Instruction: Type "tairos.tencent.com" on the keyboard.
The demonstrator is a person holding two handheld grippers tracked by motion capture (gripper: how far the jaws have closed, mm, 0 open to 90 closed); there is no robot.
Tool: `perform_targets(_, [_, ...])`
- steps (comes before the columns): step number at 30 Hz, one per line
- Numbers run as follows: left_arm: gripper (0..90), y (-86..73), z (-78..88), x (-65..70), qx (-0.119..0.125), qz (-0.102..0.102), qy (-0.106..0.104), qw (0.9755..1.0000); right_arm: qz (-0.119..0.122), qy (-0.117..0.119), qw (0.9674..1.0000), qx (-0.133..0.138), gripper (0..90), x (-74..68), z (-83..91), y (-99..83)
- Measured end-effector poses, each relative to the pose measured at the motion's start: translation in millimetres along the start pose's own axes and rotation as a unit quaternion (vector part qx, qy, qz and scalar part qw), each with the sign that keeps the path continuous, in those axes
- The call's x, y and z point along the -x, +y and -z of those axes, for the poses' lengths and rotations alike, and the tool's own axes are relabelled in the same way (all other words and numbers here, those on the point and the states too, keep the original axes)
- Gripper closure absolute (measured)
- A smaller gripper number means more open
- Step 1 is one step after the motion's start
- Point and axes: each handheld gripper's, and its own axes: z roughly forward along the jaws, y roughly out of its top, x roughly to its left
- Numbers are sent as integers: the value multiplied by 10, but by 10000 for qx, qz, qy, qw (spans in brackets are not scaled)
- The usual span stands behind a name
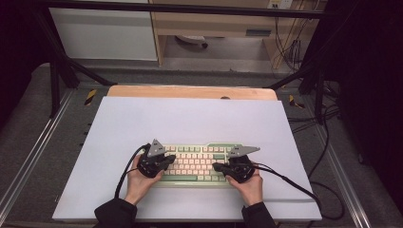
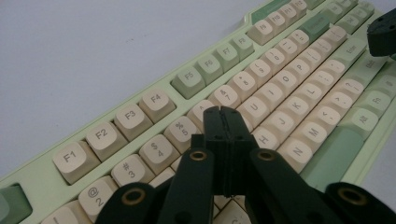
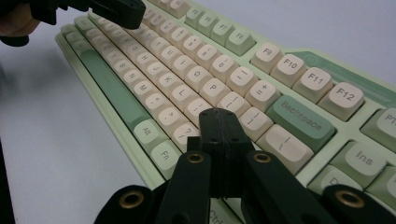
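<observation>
A pale green keyboard (image 1: pixel 196 164) with cream and green keys lies near the front of the white table. My left gripper (image 1: pixel 169 160) hovers over its left end, jaws pressed together with nothing between them; in the left gripper view its tip (image 2: pixel 223 116) sits above the keys around the 5 and 6 keys. My right gripper (image 1: pixel 216 167) is over the keyboard's right end, also shut and empty; in the right gripper view its tip (image 3: pixel 218 119) stands over the keys near the question-mark key. The keyboard (image 2: pixel 275 88) runs diagonally in both gripper views (image 3: pixel 196 70).
The white sheet (image 1: pixel 190 118) covers the table with a wooden strip (image 1: pixel 190 91) at its far edge. Black cables (image 1: pixel 294 185) trail from the grippers. A metal frame and more cables stand at the right (image 1: pixel 313 80).
</observation>
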Motion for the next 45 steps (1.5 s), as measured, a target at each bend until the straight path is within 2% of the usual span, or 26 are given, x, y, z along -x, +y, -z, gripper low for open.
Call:
perform_targets(23, [898,-51,-121,10,-72,-34,-13,10000,-16,-13,10000,23,900,-4,4,2])
perform_targets(45, [898,-53,68,33,54,-110,-95,9999,15,-17,10000,30,900,-3,20,4])
